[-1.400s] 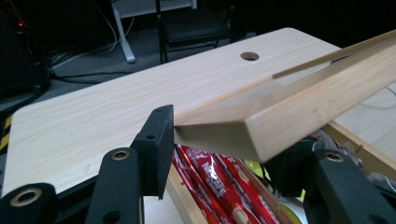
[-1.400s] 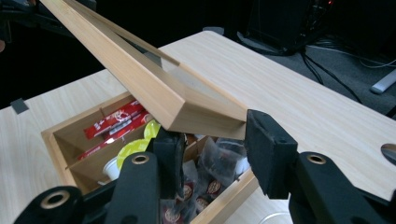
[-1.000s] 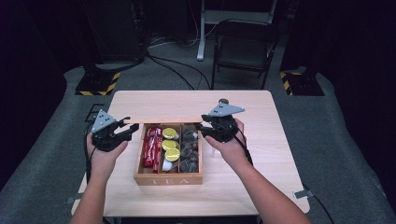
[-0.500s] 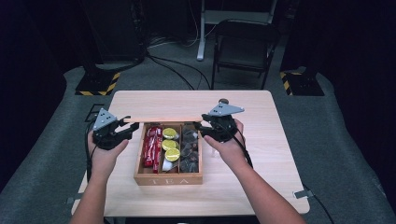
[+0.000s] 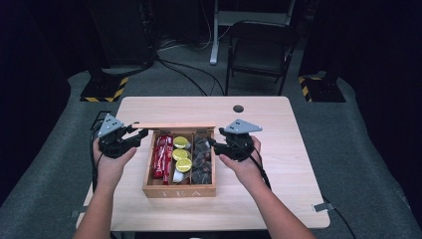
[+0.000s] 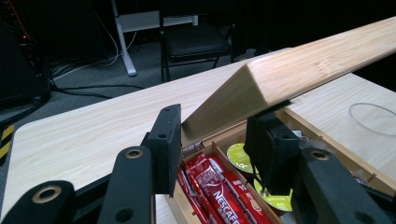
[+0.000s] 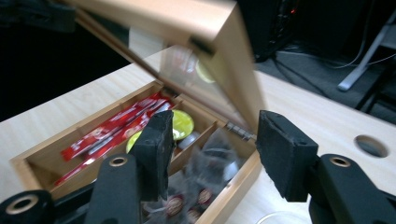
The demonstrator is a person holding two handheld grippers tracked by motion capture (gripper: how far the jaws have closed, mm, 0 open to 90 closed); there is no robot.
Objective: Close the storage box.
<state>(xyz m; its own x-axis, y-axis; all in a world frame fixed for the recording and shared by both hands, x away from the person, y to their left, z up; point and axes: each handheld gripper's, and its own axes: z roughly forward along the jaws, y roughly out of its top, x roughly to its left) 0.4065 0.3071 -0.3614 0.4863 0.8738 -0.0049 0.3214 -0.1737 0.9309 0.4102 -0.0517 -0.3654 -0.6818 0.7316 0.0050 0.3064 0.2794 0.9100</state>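
High view, box: the light wooden tea box (image 5: 179, 191) with three compartments sits mid-table on the pale wooden table (image 5: 278, 164), its flat wooden lid (image 5: 174, 127) raised over the box's far edge.
High view, my left gripper (image 5: 138, 135): just beside the box's far left corner, at the lid's left end.
High view, my right gripper (image 5: 215, 144): just beside the box's far right corner, near the lid's right end.
Left gripper view, my fingers (image 6: 169, 140): clenched on the lid's (image 6: 299, 70) corner, which sticks up tilted between my pads; red Nescafé sticks (image 6: 219, 191) and yellow-green round capsules (image 6: 240, 156) lie in the box below.
Right gripper view, my fingers (image 7: 156, 149): released, having just been opening; the lid's (image 7: 187, 28) end edge stands in the gap, clear of both pads.
Right gripper view, box contents: red sticks (image 7: 112, 128) in the far compartment, a yellow capsule (image 7: 183, 122) in the middle one, dark sachets (image 7: 205, 177) in the nearest one.
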